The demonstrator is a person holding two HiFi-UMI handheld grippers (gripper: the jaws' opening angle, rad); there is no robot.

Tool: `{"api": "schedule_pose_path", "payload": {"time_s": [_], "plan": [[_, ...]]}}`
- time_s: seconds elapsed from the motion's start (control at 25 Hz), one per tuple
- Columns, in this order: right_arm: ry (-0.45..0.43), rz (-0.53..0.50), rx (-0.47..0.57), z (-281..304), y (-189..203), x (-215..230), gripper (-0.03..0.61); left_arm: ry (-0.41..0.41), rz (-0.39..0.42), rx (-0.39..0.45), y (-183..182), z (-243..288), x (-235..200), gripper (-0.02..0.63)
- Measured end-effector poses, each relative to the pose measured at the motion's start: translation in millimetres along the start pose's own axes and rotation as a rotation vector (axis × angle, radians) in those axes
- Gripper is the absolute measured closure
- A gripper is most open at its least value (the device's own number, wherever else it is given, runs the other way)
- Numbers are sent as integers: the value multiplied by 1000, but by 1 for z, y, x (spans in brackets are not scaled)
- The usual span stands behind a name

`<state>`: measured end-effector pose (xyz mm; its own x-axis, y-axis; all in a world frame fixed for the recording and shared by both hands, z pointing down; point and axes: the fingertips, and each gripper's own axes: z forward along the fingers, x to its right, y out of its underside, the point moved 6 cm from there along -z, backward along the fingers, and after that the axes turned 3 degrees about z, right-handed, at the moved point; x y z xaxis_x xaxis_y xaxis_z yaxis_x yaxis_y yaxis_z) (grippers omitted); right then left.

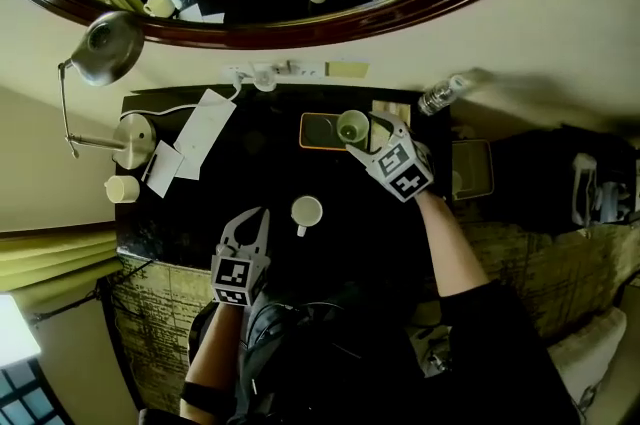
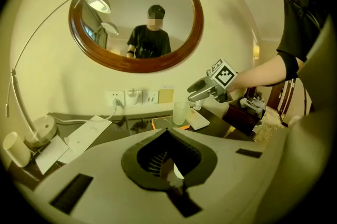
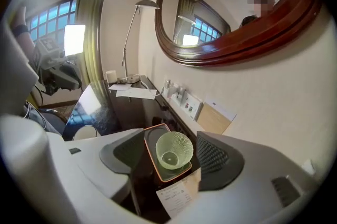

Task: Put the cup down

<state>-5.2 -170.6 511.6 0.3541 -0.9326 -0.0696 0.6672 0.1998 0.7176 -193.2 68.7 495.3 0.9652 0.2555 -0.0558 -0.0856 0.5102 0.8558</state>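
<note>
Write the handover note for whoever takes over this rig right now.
Left tool: shut, empty, over the front of the desk, beside the white mug.
Right tool: open, above the green cup, not touching it.
Cup: upright on the orange-rimmed tray near the wall.
Done: cup put down and let go.
Left: probably only to draw the right tool clear.

Green cup upright on orange-rimmed tray, between parted jaws of right gripper, untouched.
</note>
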Motion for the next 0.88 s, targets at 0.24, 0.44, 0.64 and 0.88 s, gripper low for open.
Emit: {"api": "schedule_pose_path", "payload": {"time_s": [0.24,0.44,0.64,0.88], "plan": [[59,89,1,-43,20,-33,474,21,9,4,-1,-11,-8,627],[160,256,20,-77,48,-56,571,66,31,15,-7,-11,-14,627],[222,378,37,-105,71,-80,581,116,75,29,-19,-10,-17,627],[285,469,103,-127,85,-104,581,170,115,45,-29,-11,-18,627]]}}
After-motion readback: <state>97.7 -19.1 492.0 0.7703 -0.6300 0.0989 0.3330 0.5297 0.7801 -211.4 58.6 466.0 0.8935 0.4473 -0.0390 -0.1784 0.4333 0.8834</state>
